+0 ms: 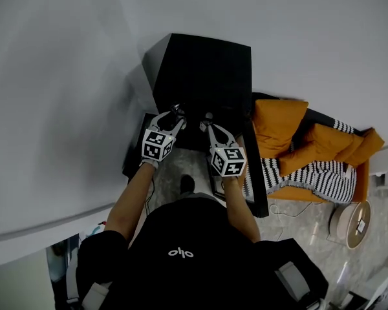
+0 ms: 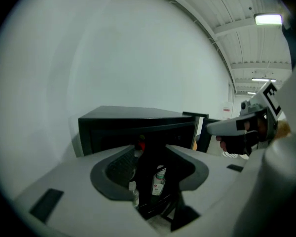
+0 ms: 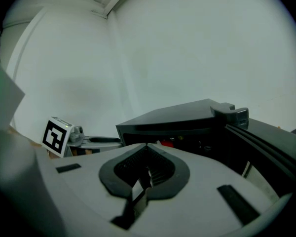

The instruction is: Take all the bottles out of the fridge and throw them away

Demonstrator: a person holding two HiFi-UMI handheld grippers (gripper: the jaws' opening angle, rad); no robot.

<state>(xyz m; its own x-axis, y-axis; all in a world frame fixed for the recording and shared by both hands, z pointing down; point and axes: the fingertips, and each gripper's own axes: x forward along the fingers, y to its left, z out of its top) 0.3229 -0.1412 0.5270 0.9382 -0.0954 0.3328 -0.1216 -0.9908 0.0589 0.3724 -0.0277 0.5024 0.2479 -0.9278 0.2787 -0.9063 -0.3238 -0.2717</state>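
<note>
A black mini fridge (image 1: 204,70) stands against the white wall with its door (image 1: 257,179) swung open to the right. Both grippers point into its dark opening. My left gripper (image 1: 176,113) is open with nothing pressed between its pads. Through its gap in the left gripper view (image 2: 152,149) I see a clear bottle with a white label (image 2: 159,180), a second bottle (image 2: 134,195) lower left, and a red cap (image 2: 141,145) above. My right gripper (image 1: 207,120) is shut and empty, tips meeting (image 3: 147,145) before the fridge (image 3: 187,122).
An orange seat with cushions (image 1: 310,141) and a black-and-white striped cloth (image 1: 310,176) sit just right of the door. A round flat object (image 1: 352,223) lies on the floor farther right. The white wall (image 1: 64,108) runs along the left.
</note>
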